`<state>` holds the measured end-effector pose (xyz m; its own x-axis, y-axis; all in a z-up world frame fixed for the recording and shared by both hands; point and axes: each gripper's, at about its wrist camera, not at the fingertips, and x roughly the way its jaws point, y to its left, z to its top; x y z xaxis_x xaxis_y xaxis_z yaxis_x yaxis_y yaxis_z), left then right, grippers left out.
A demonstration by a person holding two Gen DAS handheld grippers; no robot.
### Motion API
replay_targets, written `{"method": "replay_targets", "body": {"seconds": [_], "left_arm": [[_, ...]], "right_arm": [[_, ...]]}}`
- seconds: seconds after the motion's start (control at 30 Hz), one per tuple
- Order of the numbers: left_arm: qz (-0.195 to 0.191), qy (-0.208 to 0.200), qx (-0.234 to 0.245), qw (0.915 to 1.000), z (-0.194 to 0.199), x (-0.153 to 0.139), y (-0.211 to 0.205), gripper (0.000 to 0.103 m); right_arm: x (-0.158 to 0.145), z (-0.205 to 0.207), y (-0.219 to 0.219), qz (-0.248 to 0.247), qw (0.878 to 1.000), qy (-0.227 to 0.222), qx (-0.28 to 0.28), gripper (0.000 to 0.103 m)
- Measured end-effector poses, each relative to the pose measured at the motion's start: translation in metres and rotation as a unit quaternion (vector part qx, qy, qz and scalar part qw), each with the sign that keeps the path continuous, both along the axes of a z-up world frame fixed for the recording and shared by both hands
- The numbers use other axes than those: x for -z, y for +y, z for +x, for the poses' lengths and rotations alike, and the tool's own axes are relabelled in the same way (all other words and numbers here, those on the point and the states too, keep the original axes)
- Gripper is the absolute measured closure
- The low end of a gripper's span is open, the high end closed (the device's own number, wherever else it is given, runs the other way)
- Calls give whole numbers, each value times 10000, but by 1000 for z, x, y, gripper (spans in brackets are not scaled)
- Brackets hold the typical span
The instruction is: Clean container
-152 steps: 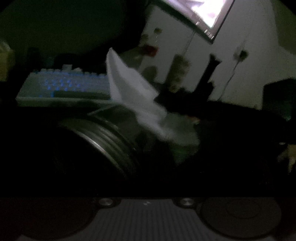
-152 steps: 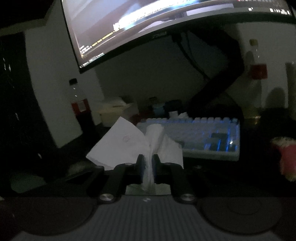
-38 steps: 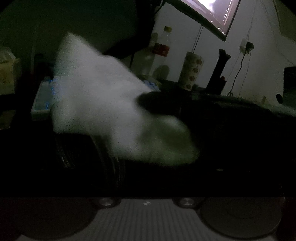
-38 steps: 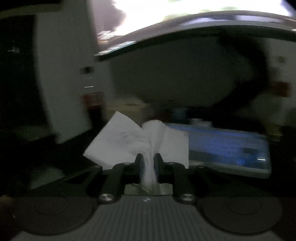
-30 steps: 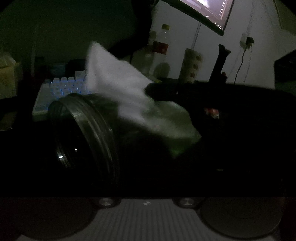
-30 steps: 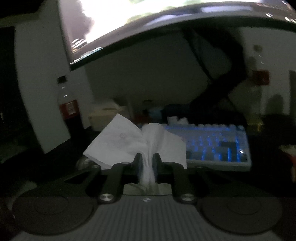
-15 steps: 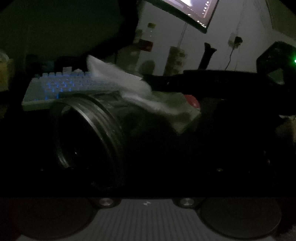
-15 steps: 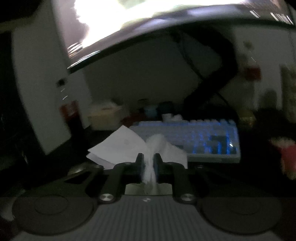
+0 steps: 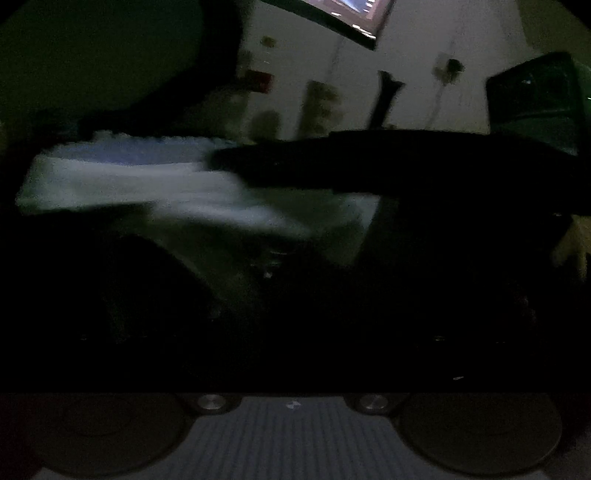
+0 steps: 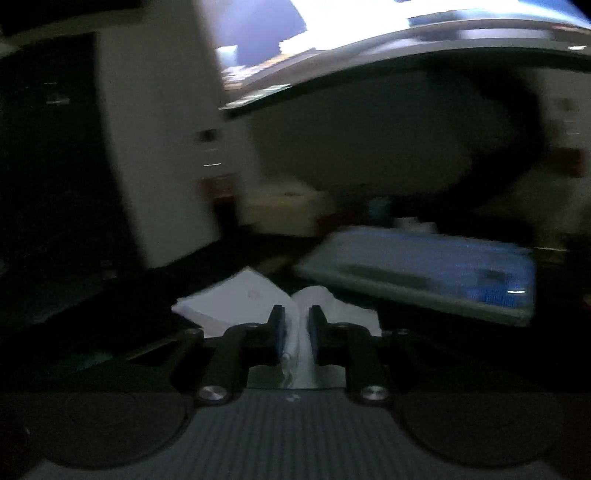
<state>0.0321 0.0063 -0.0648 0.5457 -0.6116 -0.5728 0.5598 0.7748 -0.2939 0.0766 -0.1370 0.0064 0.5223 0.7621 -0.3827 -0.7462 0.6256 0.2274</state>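
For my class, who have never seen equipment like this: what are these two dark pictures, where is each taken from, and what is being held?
There is no robot arm here. A person holds a two-finger gripper in each hand, and each gripper carries a wide-angle camera that looks forward along its fingers. So one picture is the left hand's view and the other is the right hand's.

In the right view, the right gripper is shut on a white tissue, which fans out past the fingertips. Beyond it a keyboard with blue backlighting lies on the dark desk, under a lit monitor.

The left view is darker and blurred. The white tissue smears across the middle, with the right gripper's dark body reaching in from the right. The left gripper's own fingers, and anything they hold, are too dark to make out.
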Motion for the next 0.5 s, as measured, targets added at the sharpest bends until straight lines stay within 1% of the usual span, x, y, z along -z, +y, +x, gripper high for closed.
{"method": "replay_targets", "body": {"seconds": [0.03, 0.1, 0.13, 0.17, 0.23, 0.27, 0.33, 0.4, 0.47, 0.5], "left_arm": [[1, 5, 25, 10000, -1, 0, -2, 1], [146, -55, 3, 9999, -5, 1, -8, 1], [204, -74, -3, 9998, -6, 1, -10, 1], [241, -88, -15, 9997, -7, 1, -12, 1], [241, -97, -34, 9997, -10, 2, -12, 1], [239, -105, -41, 9997, -10, 2, -13, 1], [212, -101, -63, 9997, -11, 3, -13, 1], [209, -96, -53, 9997, -9, 3, -15, 1], [262, -119, -31, 9996, -8, 2, -17, 1], [298, -137, -20, 9995, -8, 2, -18, 0]], "right_arm": [[0, 3, -3, -75, 10000, 40, 36, 86], [0, 18, -10, -316, 9985, 115, 438, 86], [1, 26, -14, -408, 9966, 166, 695, 84], [3, 33, -19, -454, 9947, 227, 898, 84], [6, 42, -30, -451, 9919, 360, 1127, 84], [6, 43, -33, -413, 9916, 398, 1156, 85], [4, 33, -35, -245, 9946, 372, 935, 85], [1, 15, -32, -116, 9984, 253, 496, 85], [0, 2, -29, -5, 9998, 197, 74, 85], [1, -4, -27, 23, 9998, 164, -52, 85]]}}
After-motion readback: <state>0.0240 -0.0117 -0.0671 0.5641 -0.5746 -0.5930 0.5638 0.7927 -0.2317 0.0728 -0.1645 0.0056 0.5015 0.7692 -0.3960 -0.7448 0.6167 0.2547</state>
